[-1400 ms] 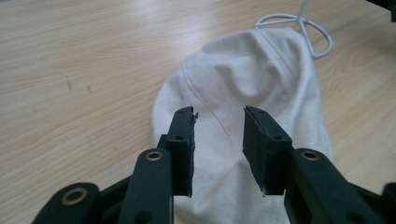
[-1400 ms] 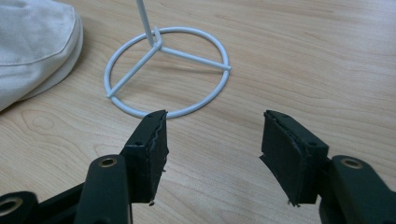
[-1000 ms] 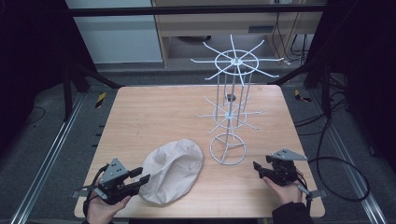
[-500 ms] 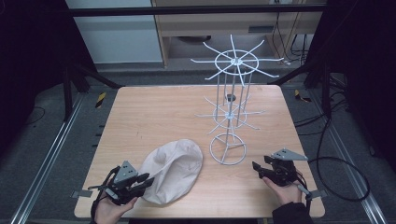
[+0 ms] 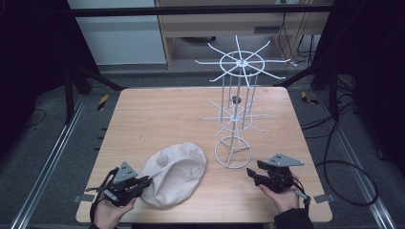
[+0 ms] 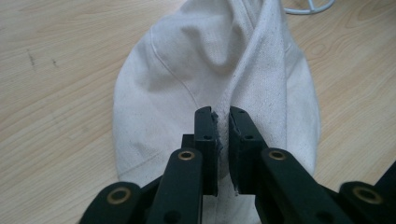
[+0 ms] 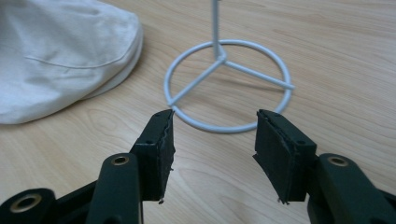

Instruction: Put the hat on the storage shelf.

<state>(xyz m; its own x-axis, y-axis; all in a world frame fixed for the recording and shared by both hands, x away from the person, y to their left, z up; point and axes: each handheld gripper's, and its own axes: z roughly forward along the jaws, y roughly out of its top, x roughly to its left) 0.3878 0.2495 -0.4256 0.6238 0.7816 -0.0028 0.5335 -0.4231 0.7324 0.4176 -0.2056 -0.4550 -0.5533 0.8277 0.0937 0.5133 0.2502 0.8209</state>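
Cream cap [image 6: 215,60] fold now pinched, seemingly, by left tool [image 6: 223,122].

I see a wooden table [image 5: 157,114] mid-frame, a grey floor [image 5: 43,143] at the left edge, and black cables [image 5: 351,167] coiling lower right.

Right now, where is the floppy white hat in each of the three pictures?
High view: the white hat lies near the table's front edge, left of middle, beside the left tongs.
Left gripper view: it lies in the middle, a fold of it pinched between the jaws.
Right gripper view: upper left corner.
Shared landmark: the wire rack's round base ring, beside the hat.
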